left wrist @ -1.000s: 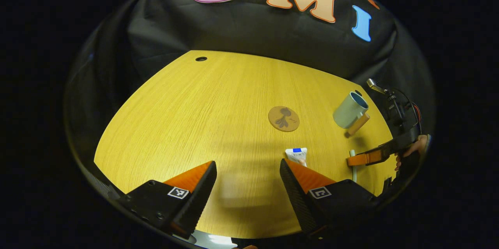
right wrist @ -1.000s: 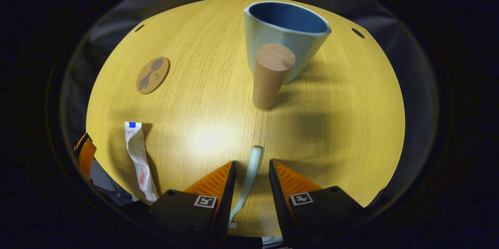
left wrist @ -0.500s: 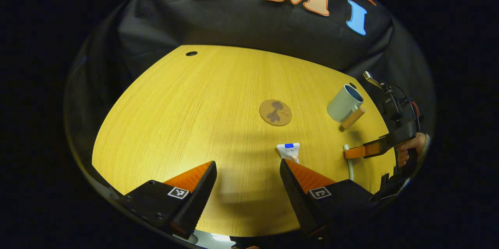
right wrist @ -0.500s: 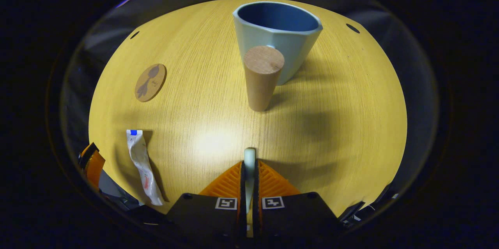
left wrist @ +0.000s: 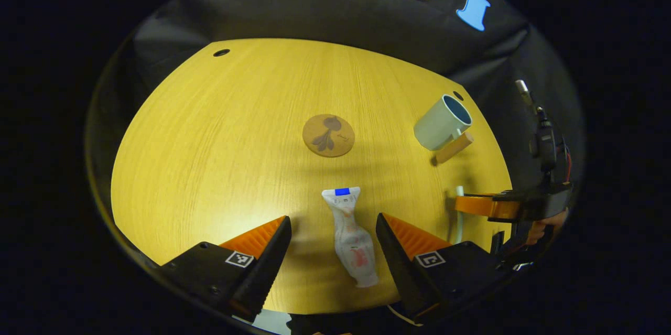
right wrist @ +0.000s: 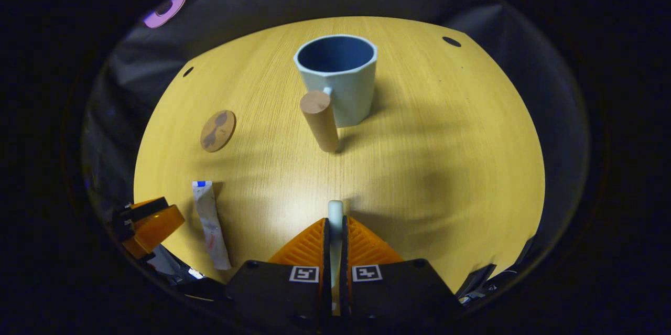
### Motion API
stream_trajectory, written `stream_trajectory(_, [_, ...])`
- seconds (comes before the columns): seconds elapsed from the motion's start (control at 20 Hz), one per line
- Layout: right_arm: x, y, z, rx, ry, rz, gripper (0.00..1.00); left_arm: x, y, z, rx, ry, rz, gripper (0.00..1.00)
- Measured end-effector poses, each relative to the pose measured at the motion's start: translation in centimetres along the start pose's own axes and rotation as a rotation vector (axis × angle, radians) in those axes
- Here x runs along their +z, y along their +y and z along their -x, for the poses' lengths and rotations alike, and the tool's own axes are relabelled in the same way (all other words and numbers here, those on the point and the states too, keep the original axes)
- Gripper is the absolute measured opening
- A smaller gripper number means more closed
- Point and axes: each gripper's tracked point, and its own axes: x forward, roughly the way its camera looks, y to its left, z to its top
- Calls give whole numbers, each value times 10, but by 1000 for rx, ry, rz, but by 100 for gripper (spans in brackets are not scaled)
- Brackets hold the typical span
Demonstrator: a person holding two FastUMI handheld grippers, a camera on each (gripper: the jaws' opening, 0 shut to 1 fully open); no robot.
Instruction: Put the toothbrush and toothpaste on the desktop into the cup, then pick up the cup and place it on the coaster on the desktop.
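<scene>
Right gripper [right wrist: 335, 222]: its jaws are pressing closed on the pale, slim plastic toothbrush [right wrist: 335, 210], whose tip is sticking out just past the fingertips. Whether the brush is clear of the yellow wood-grain desktop [right wrist: 445, 130] is hard to judge from the right gripper view. At 12 o'clock from this gripper the light blue faceted ceramic cup [right wrist: 338, 80] is standing upright — its cylindrical wooden handle [right wrist: 320, 120] is pointing back toward the gripper.

Left gripper [left wrist: 333, 227]: its jaws are standing wide open and gripping nothing, straddling the white squeezed toothpaste tube [left wrist: 348, 230] lying flat on the desktop, blue-marked end pointing to 12 o'clock. Neither finger is touching the tube.

The round brown cork coaster [left wrist: 328, 135] with a dark printed figure is lying at 12 o'clock from the tube, well apart from the cup, which is sitting at 2 o'clock in the left gripper view. At 3 o'clock there a person's hand [left wrist: 540, 227] is holding the right gripper.
</scene>
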Motion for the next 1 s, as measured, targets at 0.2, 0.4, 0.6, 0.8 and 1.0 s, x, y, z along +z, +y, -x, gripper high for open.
stream_trajectory(0.2, [-6,-25,20,-18,-19,-16,8,-5,-3,-21,39,82,49,95])
stream_trajectory(0.4, [-14,-54,26,-39,-12,-30,8,-11,-1,-38,71,151,67,88])
stream_trajectory(0.6, [-8,-79,31,-47,-27,-52,9,-17,-1,-45,108,193,71,68])
stream_trajectory(0.8, [4,-90,32,-20,-57,-66,9,-18,-2,-48,142,214,62,36])
stream_trajectory(1.0, [18,-96,33,-3,-99,-34,8,-18,-1,-49,184,218,67,17])
